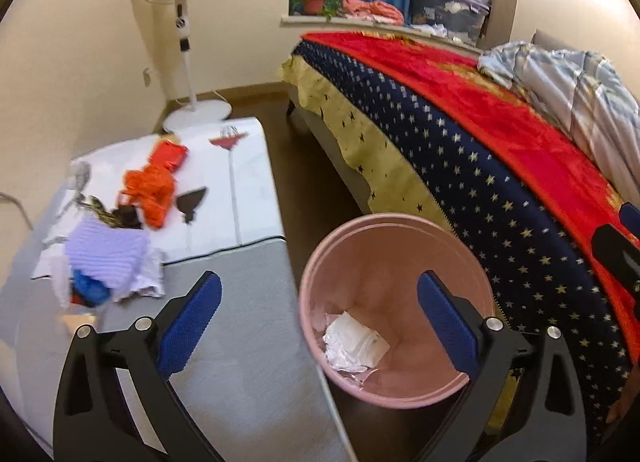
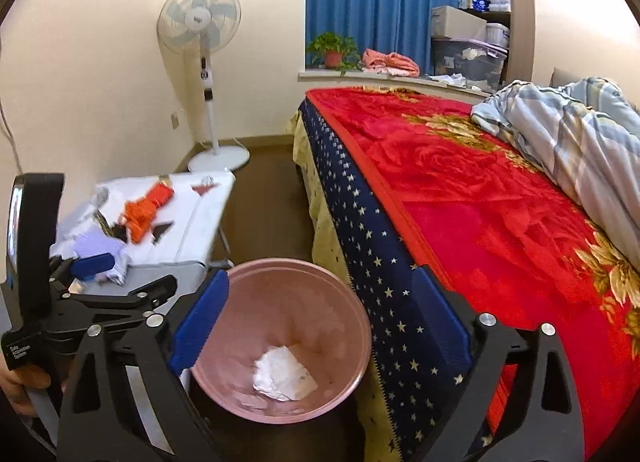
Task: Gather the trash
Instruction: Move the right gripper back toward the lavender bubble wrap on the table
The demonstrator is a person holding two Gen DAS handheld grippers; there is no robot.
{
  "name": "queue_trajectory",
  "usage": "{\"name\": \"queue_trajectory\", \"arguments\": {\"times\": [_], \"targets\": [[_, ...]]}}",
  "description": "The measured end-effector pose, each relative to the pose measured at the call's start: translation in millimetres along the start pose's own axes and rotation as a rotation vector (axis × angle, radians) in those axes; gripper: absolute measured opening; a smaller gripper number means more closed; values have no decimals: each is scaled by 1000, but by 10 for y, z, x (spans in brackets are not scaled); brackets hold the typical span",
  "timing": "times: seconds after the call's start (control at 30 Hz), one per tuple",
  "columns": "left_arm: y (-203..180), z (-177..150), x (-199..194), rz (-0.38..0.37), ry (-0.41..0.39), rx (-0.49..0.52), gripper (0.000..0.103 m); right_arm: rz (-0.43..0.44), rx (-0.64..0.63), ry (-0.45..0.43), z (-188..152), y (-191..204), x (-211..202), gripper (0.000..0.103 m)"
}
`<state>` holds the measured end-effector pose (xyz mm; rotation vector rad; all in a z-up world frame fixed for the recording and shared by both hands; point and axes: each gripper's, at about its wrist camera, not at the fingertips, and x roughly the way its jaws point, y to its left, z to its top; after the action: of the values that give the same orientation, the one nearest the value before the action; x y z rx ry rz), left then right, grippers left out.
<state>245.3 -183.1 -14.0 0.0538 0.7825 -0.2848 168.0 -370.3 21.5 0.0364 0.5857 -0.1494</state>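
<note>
Both the left gripper (image 1: 320, 318) and the right gripper (image 2: 320, 322) hover over the pink bin (image 1: 316, 262) beside the bed (image 1: 500, 150) with fingers spread wide and nothing between them, while a crumpled white paper (image 1: 354, 342) lies on the bin's bottom. The drop-off step looks finished. More trash (image 1: 148, 186), orange and purple scraps, remains on the low table (image 1: 240, 302) to the left, so the next move likely calls for swinging left and reaching for that pile.
</note>
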Motion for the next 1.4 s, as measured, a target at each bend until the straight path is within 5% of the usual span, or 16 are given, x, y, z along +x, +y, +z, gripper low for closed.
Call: {"name": "queue_trajectory", "arguments": {"times": [0.23,0.4,0.53,0.8,1.0,1.4], "targets": [[212,-172,-1048,35,-114,-12,95,61,153,-167,-95,137,-1023,98],[312,-594,-1556,97,-136,71,95,43,150,-179,-390,407,-1336,98],[605,-998,-1861,144,-124,-2,95,59,150,-203,-517,618,-1541,98],[1037,-1382,-2051,258,-95,-119,95,149,135,-180,-694,996,-1582,98],[1124,-1292,-2059,288,-110,-135,95,164,20,-168,-758,1295,-1465,98],[1441,-900,-1824,337,-165,-190,95,175,14,-113,-718,1320,-1304,98]]}}
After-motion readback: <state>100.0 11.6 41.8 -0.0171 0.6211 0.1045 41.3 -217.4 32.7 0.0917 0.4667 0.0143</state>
